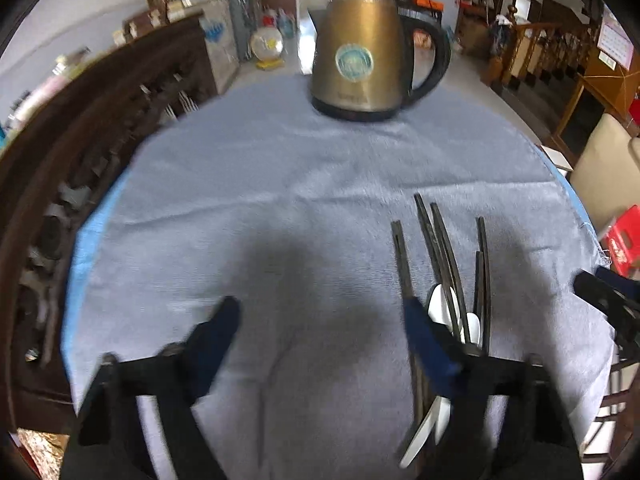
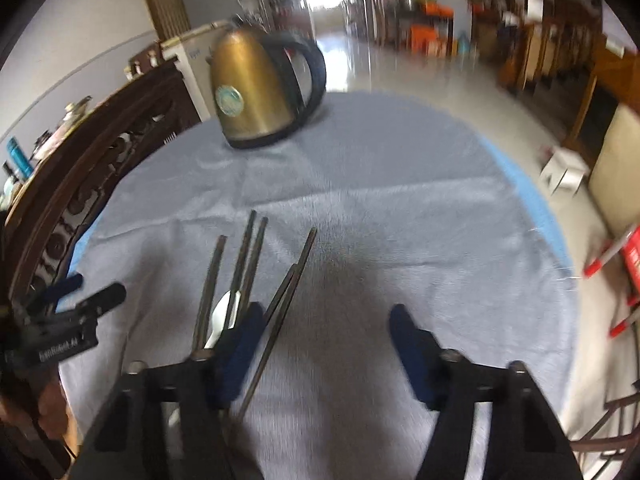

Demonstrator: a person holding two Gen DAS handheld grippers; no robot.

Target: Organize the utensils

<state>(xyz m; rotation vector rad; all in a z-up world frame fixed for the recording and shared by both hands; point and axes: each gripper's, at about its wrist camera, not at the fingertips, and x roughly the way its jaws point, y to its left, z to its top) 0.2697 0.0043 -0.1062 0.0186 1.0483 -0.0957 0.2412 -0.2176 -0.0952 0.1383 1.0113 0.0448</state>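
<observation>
Several dark-handled utensils (image 1: pixel 440 248) lie bunched on a grey-blue cloth (image 1: pixel 280 184), handles pointing away from me, with white spoon bowls (image 1: pixel 438 304) among them. My left gripper (image 1: pixel 320 324) hangs open over bare cloth, and its right finger (image 1: pixel 424 340) overlaps the bunch. In the right wrist view the same utensils (image 2: pixel 248 264) sit at my right gripper's left finger (image 2: pixel 244 344). One thin dark stick (image 2: pixel 280 312) runs just inside that finger. The right gripper (image 2: pixel 326 332) is open, its pads pressing on nothing. Each gripper shows at the edge of the other's view: the right (image 1: pixel 604 300), the left (image 2: pixel 68 316).
A brass-coloured electric kettle (image 1: pixel 364 52) with a black handle stands at the far side of the cloth (image 2: pixel 400 220). A dark carved wooden chair back (image 1: pixel 80 160) curves along the left. A cream chair (image 1: pixel 604 168) and a red box (image 1: pixel 624 240) are off to the right.
</observation>
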